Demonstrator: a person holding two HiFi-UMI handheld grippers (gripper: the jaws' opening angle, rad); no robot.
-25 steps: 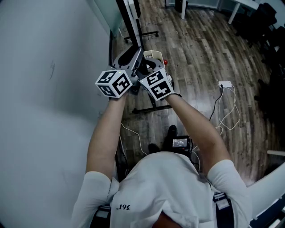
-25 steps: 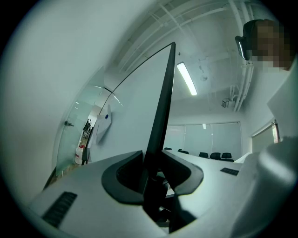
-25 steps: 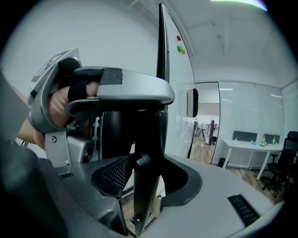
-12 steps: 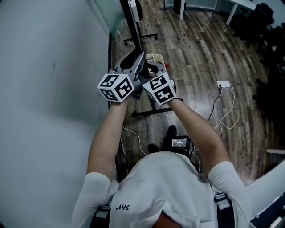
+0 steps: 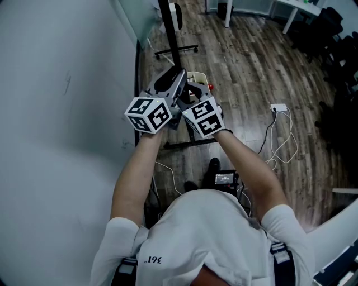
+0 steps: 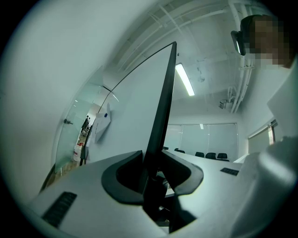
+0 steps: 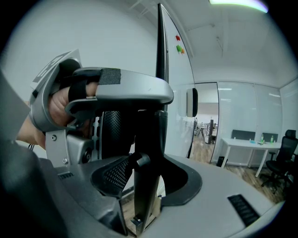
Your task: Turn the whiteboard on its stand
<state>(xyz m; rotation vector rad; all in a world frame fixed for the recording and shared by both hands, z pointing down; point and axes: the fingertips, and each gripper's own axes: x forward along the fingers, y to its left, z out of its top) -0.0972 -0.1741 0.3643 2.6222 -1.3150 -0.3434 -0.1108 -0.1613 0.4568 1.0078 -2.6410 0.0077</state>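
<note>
The whiteboard (image 5: 56, 111) fills the left of the head view as a large white sheet seen from above. Both grippers hold its near vertical edge side by side, left gripper (image 5: 172, 77) beside right gripper (image 5: 193, 81). In the left gripper view the board's dark edge (image 6: 162, 102) runs up between the pads, and the left gripper (image 6: 151, 173) is shut on it. In the right gripper view the black frame post (image 7: 160, 69) stands between the pads of the right gripper (image 7: 144, 179), shut on it, with the left gripper's grey body (image 7: 121, 88) just above.
The stand's black foot bar (image 5: 190, 143) lies on the wooden floor below the grippers, and its upright pole (image 5: 168, 22) rises behind. A white power strip with cables (image 5: 278, 107) lies to the right. Dark chairs (image 5: 335, 33) and a white table leg (image 5: 291, 17) stand at the far right.
Both grippers, still on the board's edge, have shifted a little down and right in the head view, toward the person. The stand and floor have shifted with them.
</note>
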